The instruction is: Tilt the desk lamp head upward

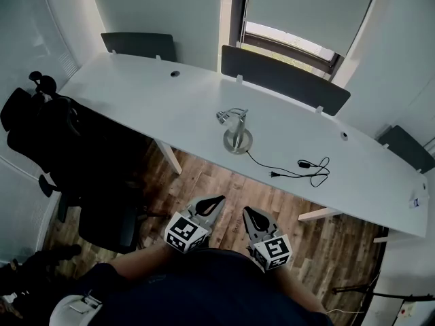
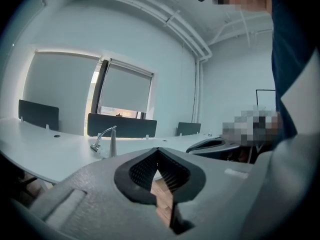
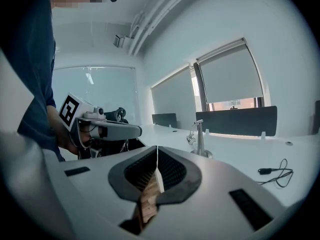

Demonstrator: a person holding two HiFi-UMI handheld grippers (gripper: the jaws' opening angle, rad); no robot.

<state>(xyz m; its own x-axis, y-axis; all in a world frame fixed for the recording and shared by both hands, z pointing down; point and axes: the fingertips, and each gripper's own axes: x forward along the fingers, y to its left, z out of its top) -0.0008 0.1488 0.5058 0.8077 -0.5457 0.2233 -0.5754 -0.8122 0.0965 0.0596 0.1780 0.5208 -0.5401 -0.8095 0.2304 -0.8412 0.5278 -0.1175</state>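
A small silver desk lamp (image 1: 236,129) stands on a round base in the middle of the long white desk (image 1: 143,94), its head (image 1: 222,117) drooping to the left. The lamp (image 2: 105,140) also shows in the left gripper view and, as the lamp (image 3: 199,140), in the right gripper view. Its black cord (image 1: 299,170) trails right, unplugged. My left gripper (image 1: 218,200) and right gripper (image 1: 248,212) hover over the wooden floor, well short of the desk. Both are shut with nothing between their jaws.
A black office chair (image 1: 47,138) sits at the left under the desk edge. Dark divider panels (image 1: 282,79) line the desk's far side below a window with blinds. A white helmet-like object (image 1: 76,310) lies at bottom left. Wooden floor (image 1: 217,182) lies between me and the desk.
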